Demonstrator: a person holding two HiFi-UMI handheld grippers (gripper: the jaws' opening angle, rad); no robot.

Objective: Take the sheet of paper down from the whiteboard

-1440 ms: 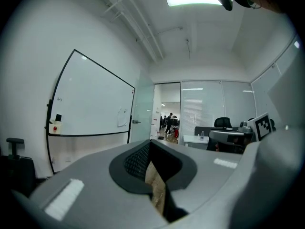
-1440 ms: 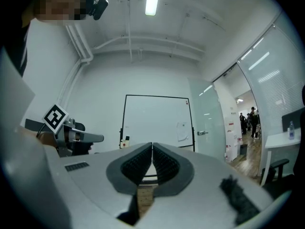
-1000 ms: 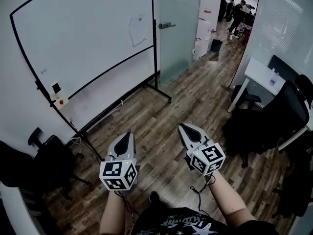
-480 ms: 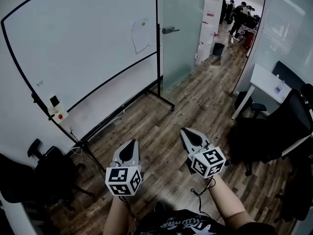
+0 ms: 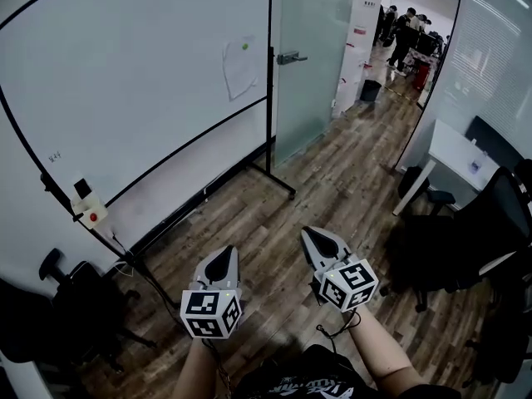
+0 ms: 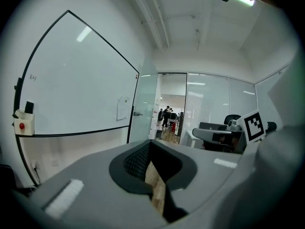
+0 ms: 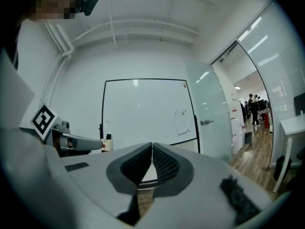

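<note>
A white sheet of paper [image 5: 239, 66] hangs on the whiteboard [image 5: 125, 81] near its right edge, pinned under a small green magnet [image 5: 244, 46]. The paper [image 6: 123, 108] is small and far off in the left gripper view, and the paper [image 7: 181, 122] also shows in the right gripper view. My left gripper [image 5: 221, 261] is held low over the wooden floor, shut and empty. My right gripper [image 5: 316, 241] is beside it, also shut with nothing between its jaws. Both point toward the whiteboard and are well short of it.
The whiteboard stands on a black wheeled frame [image 5: 283, 185]. A frosted glass door [image 5: 307, 56] is to its right. Black office chairs [image 5: 465, 223] and a white desk [image 5: 453, 152] stand at the right, another chair [image 5: 75, 298] at the lower left. People stand far down the corridor [image 5: 407, 27].
The whiteboard and paper have grown larger and shifted right in the head view as I moved closer. Both grippers stayed shut and side by side.
</note>
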